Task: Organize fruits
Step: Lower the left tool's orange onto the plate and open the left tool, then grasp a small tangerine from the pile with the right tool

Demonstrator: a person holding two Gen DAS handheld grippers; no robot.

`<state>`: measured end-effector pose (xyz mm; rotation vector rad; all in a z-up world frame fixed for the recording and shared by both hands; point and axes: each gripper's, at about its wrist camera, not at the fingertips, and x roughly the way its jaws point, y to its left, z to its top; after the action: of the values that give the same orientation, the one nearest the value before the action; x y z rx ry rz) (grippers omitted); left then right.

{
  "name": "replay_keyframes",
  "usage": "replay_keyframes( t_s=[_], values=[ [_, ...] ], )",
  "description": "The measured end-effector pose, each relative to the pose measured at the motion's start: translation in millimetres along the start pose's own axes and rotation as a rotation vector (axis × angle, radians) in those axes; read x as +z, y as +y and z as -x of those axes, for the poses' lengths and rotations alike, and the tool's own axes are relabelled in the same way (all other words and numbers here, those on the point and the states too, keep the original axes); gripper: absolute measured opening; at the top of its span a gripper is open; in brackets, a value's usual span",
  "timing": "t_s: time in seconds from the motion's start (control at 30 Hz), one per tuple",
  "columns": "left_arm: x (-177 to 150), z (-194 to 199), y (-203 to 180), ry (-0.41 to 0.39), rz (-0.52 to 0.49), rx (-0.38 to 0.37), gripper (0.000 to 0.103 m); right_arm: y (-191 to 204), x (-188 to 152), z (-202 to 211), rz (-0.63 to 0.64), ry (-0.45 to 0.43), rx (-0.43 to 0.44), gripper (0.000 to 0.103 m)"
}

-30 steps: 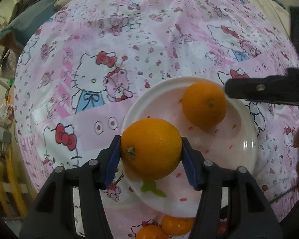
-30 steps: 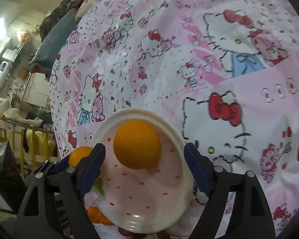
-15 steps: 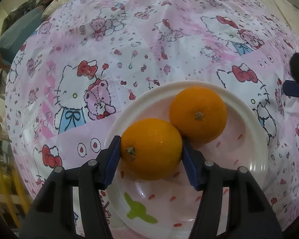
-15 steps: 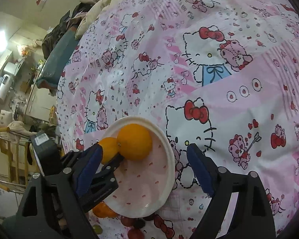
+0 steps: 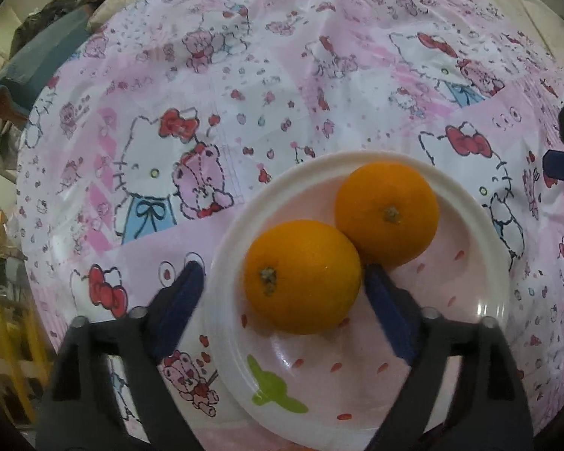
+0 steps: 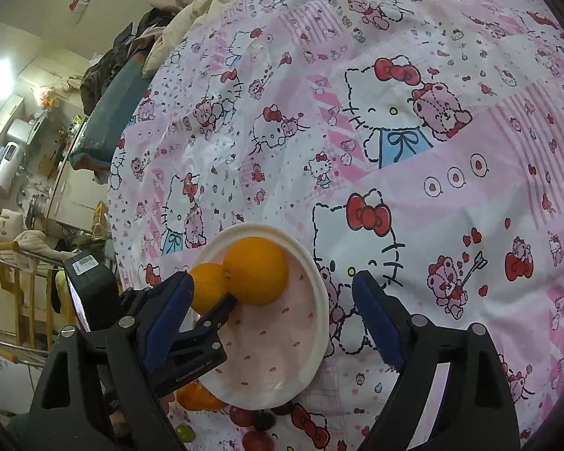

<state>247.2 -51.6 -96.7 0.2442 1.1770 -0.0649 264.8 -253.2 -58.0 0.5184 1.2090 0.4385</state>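
Two oranges lie side by side, touching, on a white plate [image 5: 481,248] with red specks. In the left wrist view the near orange [image 5: 301,276] sits between the spread jaws of my left gripper [image 5: 282,285], which is open; the left pad stands apart from it. The far orange [image 5: 387,213] lies behind it. In the right wrist view my right gripper [image 6: 270,293] is open and empty above the plate [image 6: 312,345], with the near orange [image 6: 206,287], the far orange [image 6: 255,270] and the left gripper's fingers [image 6: 210,319] at lower left.
A pink Hello Kitty cloth [image 6: 394,112] covers the table. Loose fruit lies by the plate's near edge: an orange [image 6: 195,396], red fruits [image 6: 244,417] and a green one [image 6: 184,432]. Household clutter stands past the table's left edge.
My left gripper lowered its orange onto the plate beside the other one and opened, letting it go. My right gripper drew back and up from the plate.
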Motion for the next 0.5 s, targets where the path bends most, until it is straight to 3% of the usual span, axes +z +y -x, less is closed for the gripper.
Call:
replay_keyframes(
  t_s=[0.2,0.5],
  values=[
    [-3.6,15.0,0.4,-0.027,0.004,-0.006,0.088,2.6,-3.7,5.9,0.015,-0.003,-0.011,0.089],
    [-16.4,56.6,18.3,-0.038,0.101,-0.074,0.088,10.1,-26.2,21.2,0.071,-0.012,-0.034,0.089]
  ],
)
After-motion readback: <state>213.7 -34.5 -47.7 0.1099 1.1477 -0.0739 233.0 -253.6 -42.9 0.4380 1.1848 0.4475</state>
